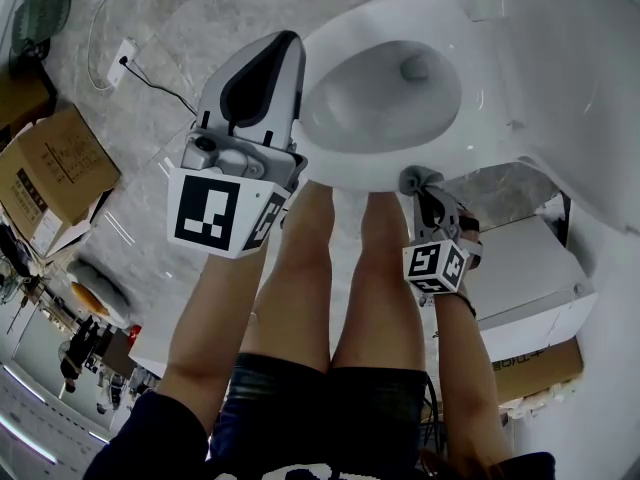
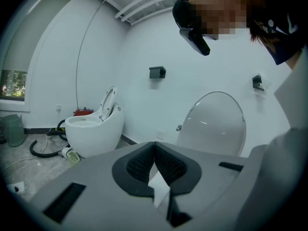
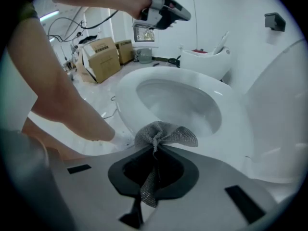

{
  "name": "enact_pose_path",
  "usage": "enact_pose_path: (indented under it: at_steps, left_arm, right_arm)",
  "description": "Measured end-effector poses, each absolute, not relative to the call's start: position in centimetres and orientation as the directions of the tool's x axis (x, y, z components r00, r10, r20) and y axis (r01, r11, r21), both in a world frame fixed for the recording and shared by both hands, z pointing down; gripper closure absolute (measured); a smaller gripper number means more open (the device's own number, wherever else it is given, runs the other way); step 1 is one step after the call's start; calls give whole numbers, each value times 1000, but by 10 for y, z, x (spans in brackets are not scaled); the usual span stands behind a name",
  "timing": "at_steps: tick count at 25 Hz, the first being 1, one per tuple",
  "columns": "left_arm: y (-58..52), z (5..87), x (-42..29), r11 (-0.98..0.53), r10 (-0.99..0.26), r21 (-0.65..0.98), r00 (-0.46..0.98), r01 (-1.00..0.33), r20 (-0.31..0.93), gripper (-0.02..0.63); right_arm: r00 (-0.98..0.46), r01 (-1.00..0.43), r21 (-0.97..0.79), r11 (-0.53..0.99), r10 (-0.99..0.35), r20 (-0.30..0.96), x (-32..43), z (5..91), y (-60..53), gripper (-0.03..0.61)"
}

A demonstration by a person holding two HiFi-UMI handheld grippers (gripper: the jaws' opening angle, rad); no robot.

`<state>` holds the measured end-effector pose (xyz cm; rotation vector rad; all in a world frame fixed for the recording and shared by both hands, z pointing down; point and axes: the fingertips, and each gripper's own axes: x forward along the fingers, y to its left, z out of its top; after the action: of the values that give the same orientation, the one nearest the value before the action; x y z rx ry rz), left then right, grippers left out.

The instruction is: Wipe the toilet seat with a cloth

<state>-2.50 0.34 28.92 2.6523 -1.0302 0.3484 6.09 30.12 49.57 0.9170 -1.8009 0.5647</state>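
- The right tongs [image 3: 155, 148] pinch the grey cloth [image 3: 163, 134], which is bunched on the front rim of the toilet seat [image 3: 126, 93] just ahead of them.
- The left tongs [image 2: 154, 150] are closed on nothing and held off the seat.
- Wiping looks barely begun, with most of the ring left to do.

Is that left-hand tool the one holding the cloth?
No, the grey cloth is pinched between the jaws of the right gripper.

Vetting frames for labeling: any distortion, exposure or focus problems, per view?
Head view: heavy fisheye bending, even light, the toilet seat is bright with little surface detail. Left gripper view: black vignette corners, left gripper sharp. Right gripper view: cloth weave crisp in the right gripper, same dark corners.
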Motion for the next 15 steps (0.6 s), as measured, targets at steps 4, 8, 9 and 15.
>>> enact_pose_path:
  at_steps: [4,8,9,15]
  left_arm:
    - [7,288,-18,-715,-614,160,721,-680,322,594]
    - [8,286,-12,-719,-612,154,722,-678,323,594]
    - [8,286,-11,-719,-612,153,722,-678,322,594]
    - [9,287,-9,-717,-613,156,721,-680,323,594]
  right_arm:
    - [-281,-781,-25,624,-315,907,37,496,304,546]
    - [-322,-693,-18,721,-287,902,48,493,302,546]
    - [-309,-693,-1,721,-295,904,55,493,299,546]
    - [-29,-820,221,529,-424,905,172,489,252,546]
